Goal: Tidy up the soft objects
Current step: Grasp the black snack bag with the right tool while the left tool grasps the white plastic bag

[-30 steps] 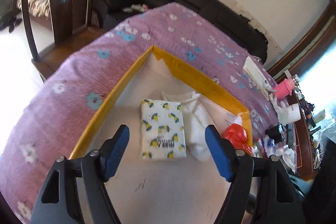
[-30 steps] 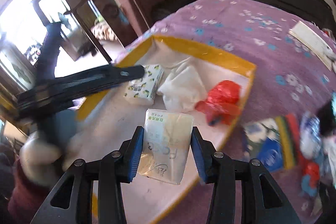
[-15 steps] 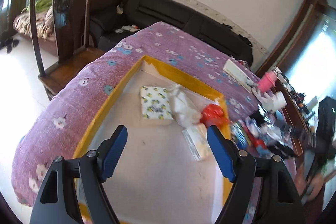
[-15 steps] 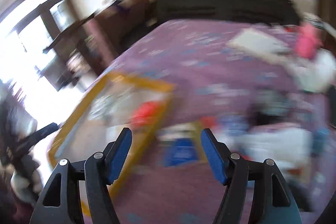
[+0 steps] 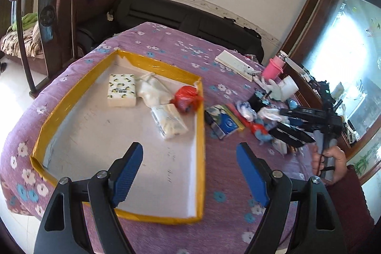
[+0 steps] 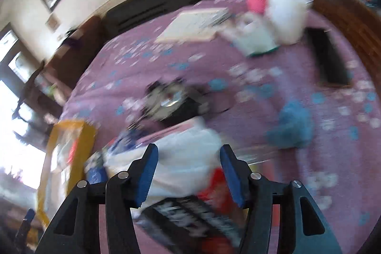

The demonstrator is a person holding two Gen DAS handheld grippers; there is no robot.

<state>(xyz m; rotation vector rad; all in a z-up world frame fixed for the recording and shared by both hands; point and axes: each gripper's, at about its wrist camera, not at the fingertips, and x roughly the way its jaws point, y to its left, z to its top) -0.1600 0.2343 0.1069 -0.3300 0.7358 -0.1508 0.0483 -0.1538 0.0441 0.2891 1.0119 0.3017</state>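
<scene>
Pack dropped in tray; right gripper [image 6: 188, 160] at the pile

Its jaws have just been closing around a white bag [image 6: 185, 158], grip unclear; left gripper [image 5: 190, 163] hovers wide, empty, over the tray [image 5: 201, 135], where the pack [image 5: 170, 124] now lies.

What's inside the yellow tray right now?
In the tray: a lemon-print tissue pack, white cloth, a red bag and a clear-wrapped tissue pack. What lies under the cloth and bag is covered.

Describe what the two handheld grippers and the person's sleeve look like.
Both the left gripper and right gripper have black angular frames with silver bolts and ribbed blue pads on their jaws. The hand gripping the right one's handle shows a dark maroon sleeve.
</scene>
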